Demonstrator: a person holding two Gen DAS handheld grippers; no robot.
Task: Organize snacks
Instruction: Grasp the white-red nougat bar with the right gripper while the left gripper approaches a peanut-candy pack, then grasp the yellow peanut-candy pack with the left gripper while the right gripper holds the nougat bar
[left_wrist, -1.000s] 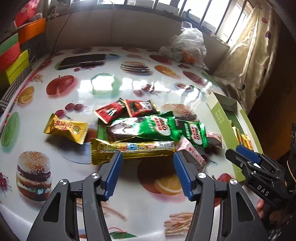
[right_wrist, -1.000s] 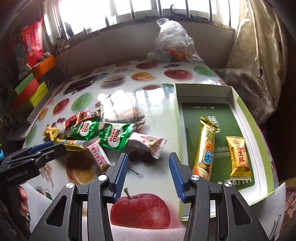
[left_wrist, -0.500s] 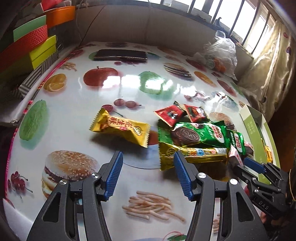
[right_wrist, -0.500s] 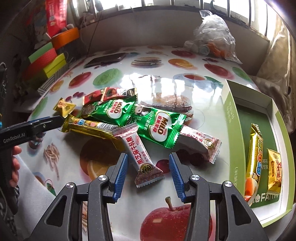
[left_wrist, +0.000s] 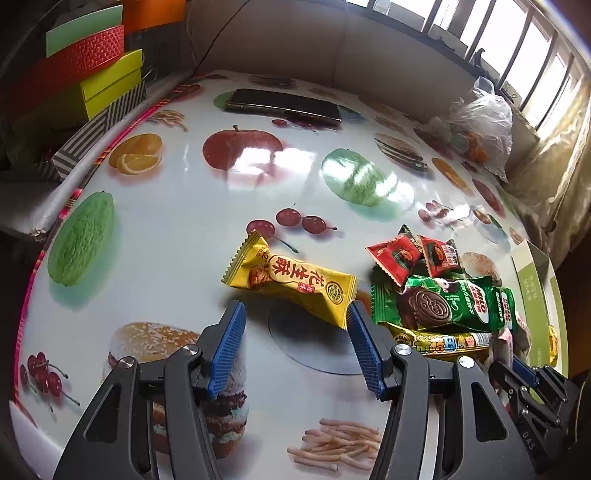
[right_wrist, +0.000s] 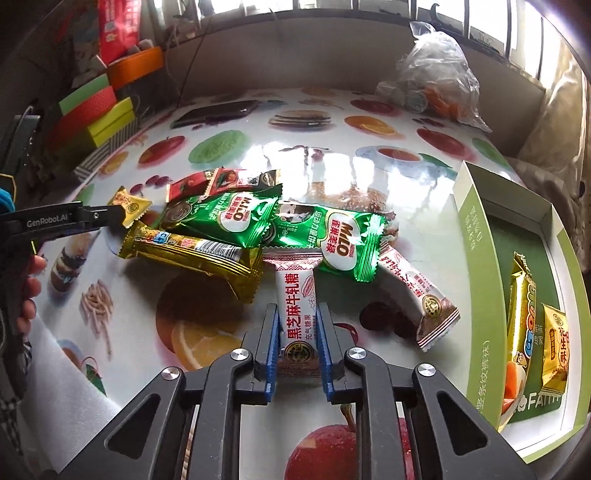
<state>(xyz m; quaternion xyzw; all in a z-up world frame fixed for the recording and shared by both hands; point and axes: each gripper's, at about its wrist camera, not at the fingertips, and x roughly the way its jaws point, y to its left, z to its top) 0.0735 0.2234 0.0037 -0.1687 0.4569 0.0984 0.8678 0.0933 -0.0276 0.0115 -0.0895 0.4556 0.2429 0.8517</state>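
My right gripper (right_wrist: 296, 325) is shut on a white and red nougat bar (right_wrist: 298, 302) that lies at the near edge of the snack pile. The pile holds two green Milo packs (right_wrist: 332, 236), a gold bar (right_wrist: 192, 251) and red packets (right_wrist: 221, 181). In the left wrist view my left gripper (left_wrist: 295, 314) stands open just short of a yellow peanut-candy packet (left_wrist: 291, 280), whose near corner reaches its right fingertip. The green-rimmed box (right_wrist: 476, 258) on the right holds a gold bar (right_wrist: 519, 306) and a yellow packet (right_wrist: 556, 343).
A dark phone (left_wrist: 284, 105) lies at the table's far side. Coloured boxes (left_wrist: 99, 85) are stacked at the far left. A clear plastic bag (right_wrist: 436, 85) sits at the back by the window. A person's fingers (right_wrist: 31, 284) hold the left gripper's handle.
My right gripper came down onto the white nougat bar and shut on it. The left gripper swung left from the pile toward the yellow packet, staying open.
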